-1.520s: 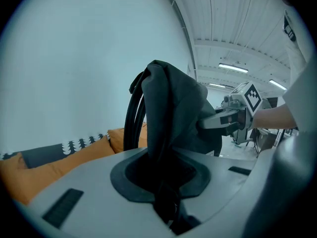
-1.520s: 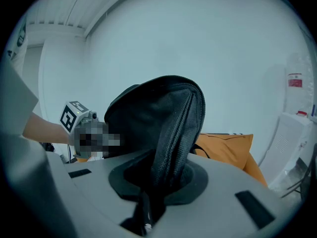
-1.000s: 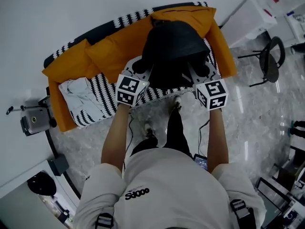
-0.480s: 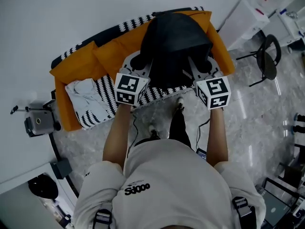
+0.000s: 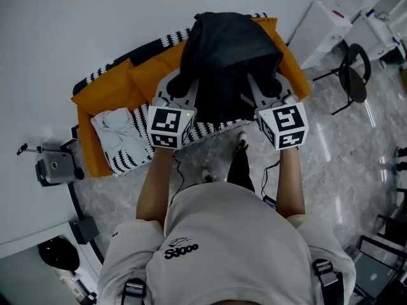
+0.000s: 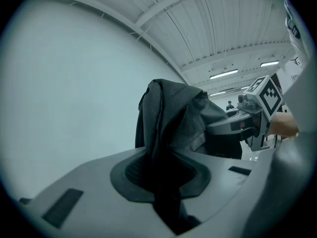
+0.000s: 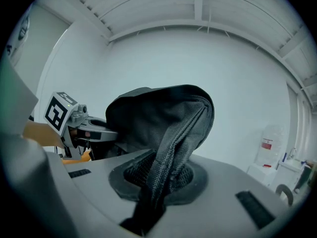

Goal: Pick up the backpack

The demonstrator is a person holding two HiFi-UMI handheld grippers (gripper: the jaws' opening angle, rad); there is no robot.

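You are holding the dark backpack (image 5: 229,49) in front of you over the orange sofa (image 5: 105,94), with the left gripper (image 5: 183,84) gripping its left side and the right gripper (image 5: 270,86) its right. A crumpled white cloth (image 5: 117,127) is lying on the sofa's striped cover (image 5: 135,159) off to your left, and a black chair (image 5: 353,75) is standing on the floor at your right.

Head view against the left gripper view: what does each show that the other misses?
Only the head view: the orange sofa, a white cloth on its striped throw, and a chair. Only the left gripper view: backpack fabric pinched between the jaws of the left gripper, and ceiling lights. Both: the dark backpack and the right gripper.
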